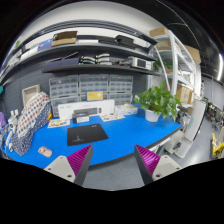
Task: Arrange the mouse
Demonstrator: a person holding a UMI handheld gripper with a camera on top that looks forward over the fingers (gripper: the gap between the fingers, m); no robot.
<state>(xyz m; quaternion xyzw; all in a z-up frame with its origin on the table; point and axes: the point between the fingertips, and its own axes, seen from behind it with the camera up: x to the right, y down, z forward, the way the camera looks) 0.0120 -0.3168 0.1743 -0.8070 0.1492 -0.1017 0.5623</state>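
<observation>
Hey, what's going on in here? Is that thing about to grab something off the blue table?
A person is carrying a hand-held gripper toward a blue table. Its fingers are open and hold nothing; they hang short of the table's near edge. On the table lie a black mouse pad, with a small dark thing at its far edge that may be the mouse, and a potted plant. Shelves of bins stand behind. Nothing has been picked up yet.

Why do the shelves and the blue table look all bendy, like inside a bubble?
In the gripper view, the wide-angle lens curves straight lines: the shelves arch overhead and the blue table bows at its edge. A bright ceiling light glares at one side. The gripper hangs open before the table, nothing between its fingers; the green plant looks sharp.
</observation>
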